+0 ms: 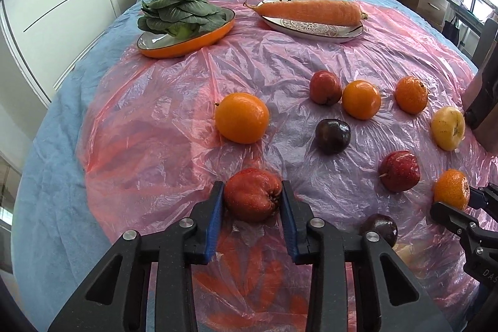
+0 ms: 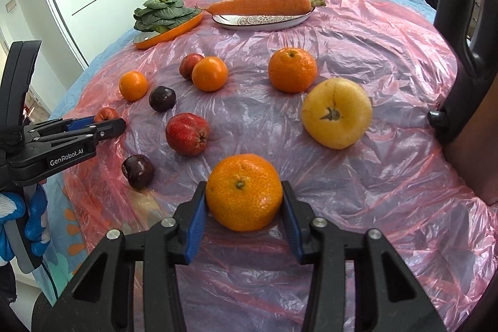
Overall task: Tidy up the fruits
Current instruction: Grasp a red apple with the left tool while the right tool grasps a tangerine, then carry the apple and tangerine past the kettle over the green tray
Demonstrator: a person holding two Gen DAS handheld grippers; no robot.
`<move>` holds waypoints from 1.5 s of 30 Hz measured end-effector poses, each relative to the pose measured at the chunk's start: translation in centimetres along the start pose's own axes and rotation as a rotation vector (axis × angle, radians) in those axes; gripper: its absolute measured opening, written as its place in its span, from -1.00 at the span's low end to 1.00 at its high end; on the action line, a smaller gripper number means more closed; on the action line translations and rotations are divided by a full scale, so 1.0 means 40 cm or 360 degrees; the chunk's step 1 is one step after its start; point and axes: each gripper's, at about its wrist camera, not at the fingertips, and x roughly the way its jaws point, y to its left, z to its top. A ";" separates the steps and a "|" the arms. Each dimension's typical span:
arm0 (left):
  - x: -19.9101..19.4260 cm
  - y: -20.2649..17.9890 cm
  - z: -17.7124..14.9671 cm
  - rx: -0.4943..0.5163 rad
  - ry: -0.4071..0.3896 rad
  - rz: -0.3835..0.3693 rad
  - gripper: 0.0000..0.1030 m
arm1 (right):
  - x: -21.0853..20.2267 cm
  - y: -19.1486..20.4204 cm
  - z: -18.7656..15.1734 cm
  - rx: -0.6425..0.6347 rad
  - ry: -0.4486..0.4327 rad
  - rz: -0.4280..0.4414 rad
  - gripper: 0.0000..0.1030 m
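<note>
Fruits lie scattered on a pink plastic sheet over a bed. My left gripper is shut on a red wax apple, its blue pads pressed to both sides. In the right wrist view my right gripper is shut on a mandarin that rests on the sheet. Loose nearby are a large orange, a yellow fruit, another mandarin, a red fruit and two dark plums.
At the far end an orange dish holds leafy greens, and a patterned white plate holds a carrot. A dark chair frame stands at the right. White wardrobe doors line the left.
</note>
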 end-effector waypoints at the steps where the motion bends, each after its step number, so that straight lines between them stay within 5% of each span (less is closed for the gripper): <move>1: -0.006 0.000 0.000 0.0001 -0.0004 0.0005 -0.42 | -0.005 0.000 -0.002 0.0000 -0.0003 0.0004 -0.25; 24: -0.237 -0.093 -0.025 0.0092 -0.0142 -0.0004 -0.42 | -0.245 -0.051 -0.054 0.0023 -0.0136 -0.0071 -0.25; 45: -0.384 -0.594 -0.046 0.0504 -0.0182 -0.0381 -0.42 | -0.495 -0.366 -0.173 0.0353 -0.0306 -0.0333 -0.25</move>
